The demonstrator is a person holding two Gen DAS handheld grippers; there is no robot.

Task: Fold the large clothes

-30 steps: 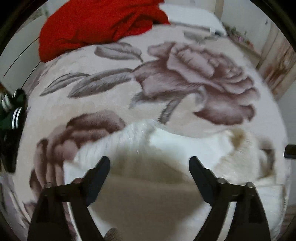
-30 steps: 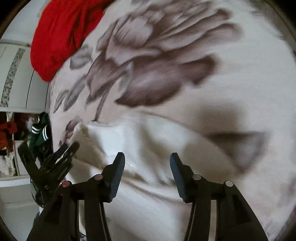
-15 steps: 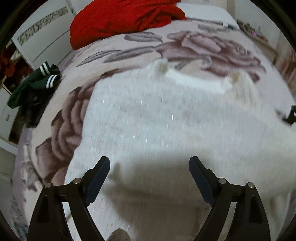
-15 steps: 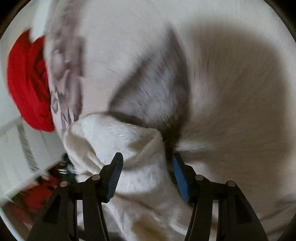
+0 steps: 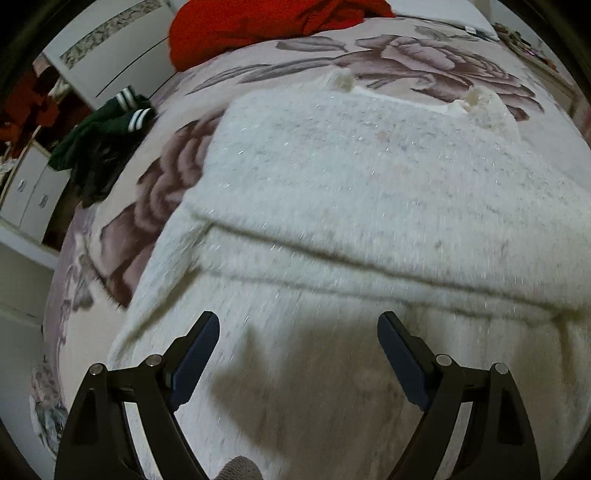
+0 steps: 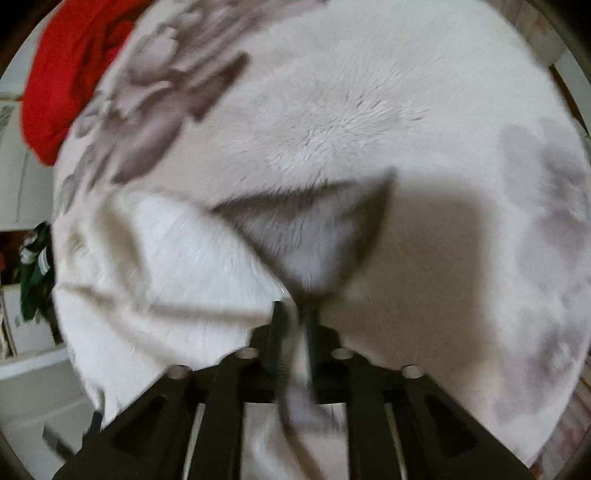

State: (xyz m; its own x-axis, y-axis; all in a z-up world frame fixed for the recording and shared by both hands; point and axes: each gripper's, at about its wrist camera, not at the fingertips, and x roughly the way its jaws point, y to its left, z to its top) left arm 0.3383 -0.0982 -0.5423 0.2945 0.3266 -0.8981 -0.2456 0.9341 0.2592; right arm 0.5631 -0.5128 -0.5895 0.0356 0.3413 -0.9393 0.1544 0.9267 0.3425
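The left wrist view shows the white fuzzy garment (image 5: pixel 369 192) spread flat on the rose-print blanket (image 5: pixel 424 62), a fold crease running across just ahead of the left gripper (image 5: pixel 298 332), whose jaws stand wide apart above the fabric, holding nothing. Far beyond its jaws lie a red garment (image 5: pixel 258 26) and, off to the left, a green striped one (image 5: pixel 103 136). Only the right wrist view shows the right gripper (image 6: pixel 293 314), its jaws pressed together on an edge of the white garment, which bunches to the left of them.
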